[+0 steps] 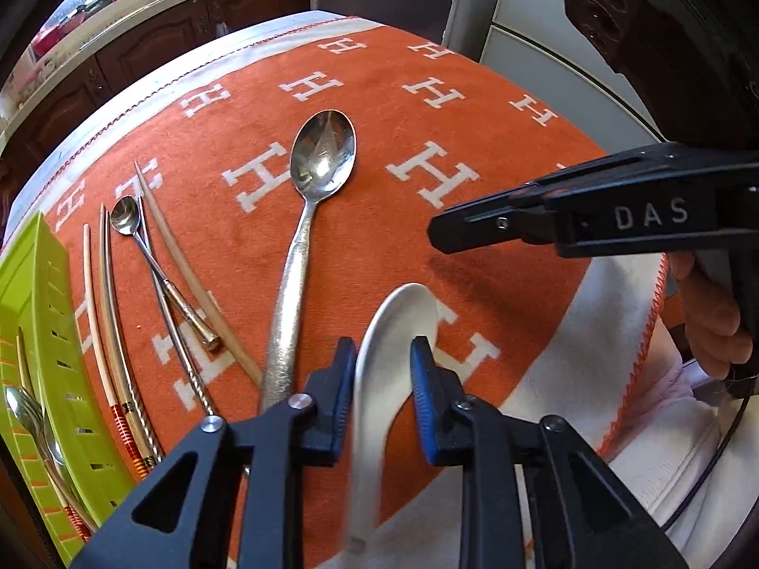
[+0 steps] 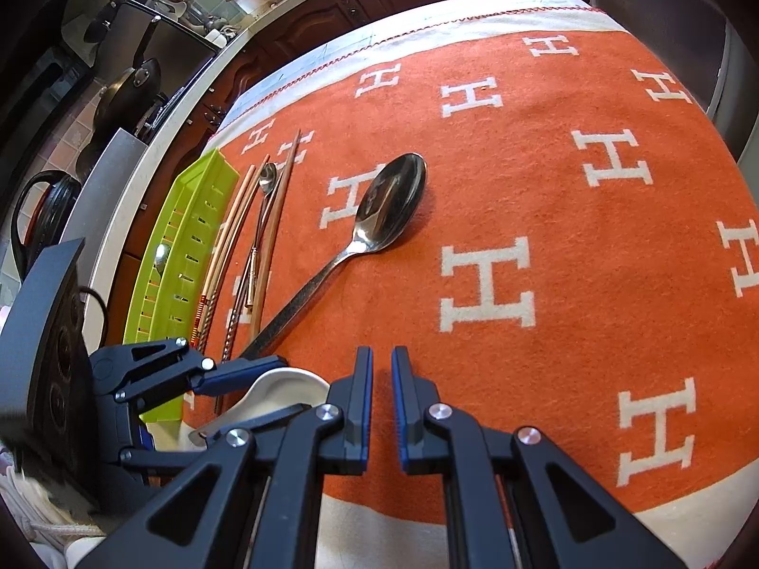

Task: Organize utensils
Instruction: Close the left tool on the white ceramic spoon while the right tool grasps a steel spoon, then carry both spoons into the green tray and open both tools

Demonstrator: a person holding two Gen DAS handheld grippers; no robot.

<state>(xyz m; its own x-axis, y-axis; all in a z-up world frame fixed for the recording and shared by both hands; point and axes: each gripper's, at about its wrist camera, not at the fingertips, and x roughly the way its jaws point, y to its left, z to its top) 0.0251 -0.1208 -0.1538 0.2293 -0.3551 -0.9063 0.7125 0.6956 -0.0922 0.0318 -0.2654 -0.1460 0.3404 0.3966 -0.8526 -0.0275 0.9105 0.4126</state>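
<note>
White ceramic spoon (image 1: 379, 379) lies on the orange cloth (image 1: 474, 246), between the blue pads of my left hand-held gripper (image 1: 383, 379); its jaws stand narrowly apart, and I cannot tell if they press it. My right hand-held gripper (image 2: 382, 408) holds nothing, jaws almost together. Green tray (image 1: 42, 313) sits far left.

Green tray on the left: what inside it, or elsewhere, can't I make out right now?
- Green tray: left wrist view, picture edge cuts it off; only one spoon and stick ends show.
- White ceramic spoon: handle end blurred, between the left tongs; contact unclear.
- Same spoon, right wrist view: right tongs cover most of it.
</note>
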